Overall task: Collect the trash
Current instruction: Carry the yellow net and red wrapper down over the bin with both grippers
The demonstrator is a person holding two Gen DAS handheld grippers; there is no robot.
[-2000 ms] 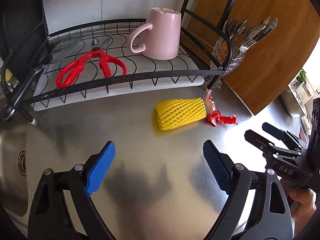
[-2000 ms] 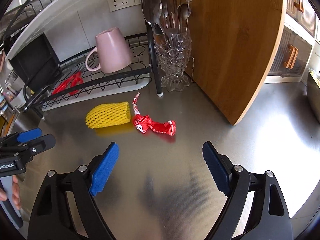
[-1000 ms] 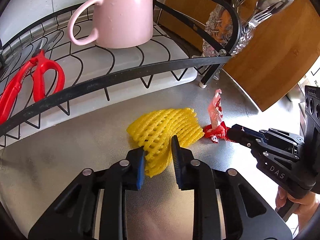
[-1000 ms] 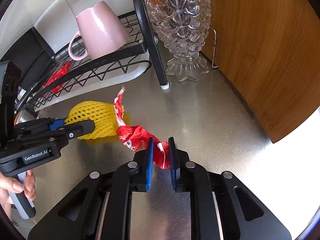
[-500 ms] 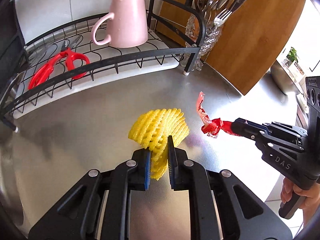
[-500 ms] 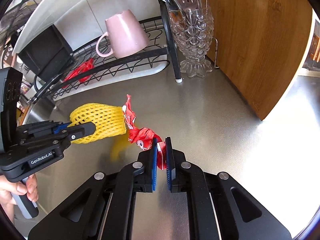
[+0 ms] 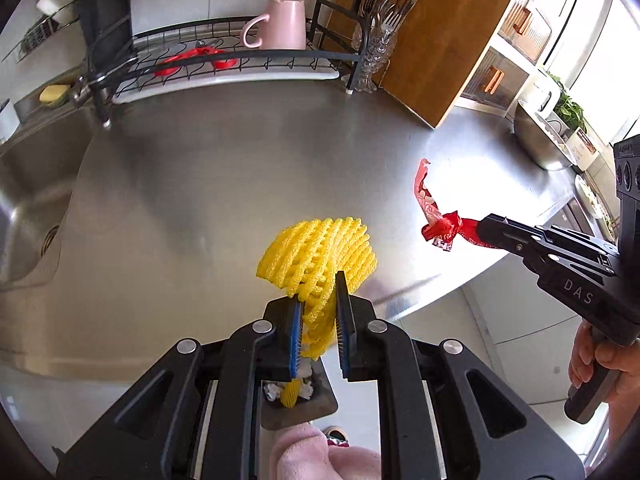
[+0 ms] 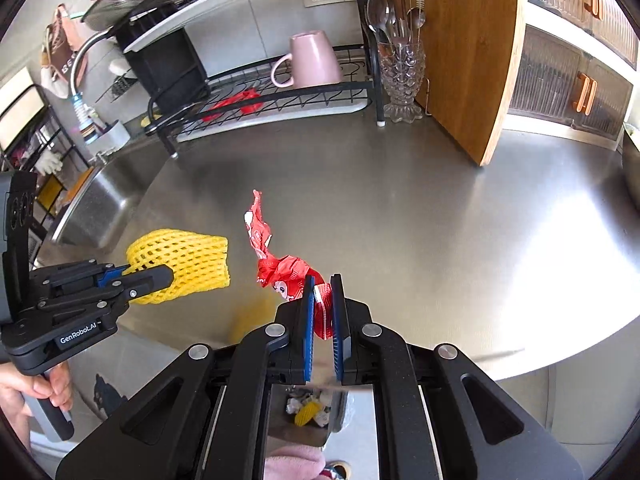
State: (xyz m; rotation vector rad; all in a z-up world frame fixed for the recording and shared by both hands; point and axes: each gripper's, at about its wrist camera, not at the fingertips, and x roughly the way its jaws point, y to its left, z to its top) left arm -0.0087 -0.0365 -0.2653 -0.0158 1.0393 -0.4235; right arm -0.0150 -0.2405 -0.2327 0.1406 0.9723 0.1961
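Note:
My left gripper point(image 7: 317, 280) is shut on a yellow foam net sleeve point(image 7: 318, 254) and holds it in the air near the counter's front edge; the sleeve also shows in the right wrist view point(image 8: 184, 266). My right gripper point(image 8: 320, 280) is shut on a crumpled red wrapper point(image 8: 280, 264), also lifted; it shows in the left wrist view point(image 7: 436, 216). Below, on the floor, an open steel trash bin point(image 8: 308, 412) holds white scraps and a yellow piece; it also shows between the left gripper's arms point(image 7: 298, 398).
A steel counter point(image 7: 208, 184) with a sink point(image 7: 28, 184) at left. A black dish rack point(image 7: 240, 60) holds a pink mug point(image 7: 280, 24) and red scissors point(image 7: 192, 60). A glass cutlery holder point(image 8: 400, 76) and wooden board point(image 8: 460, 52) stand behind. A metal bowl point(image 7: 540, 140) sits far right.
Both grippers closed on their trash, lifted it off the counter and pulled back toward the front edge; the counter where the sleeve and wrapper lay is now bare and the bin has come into view.

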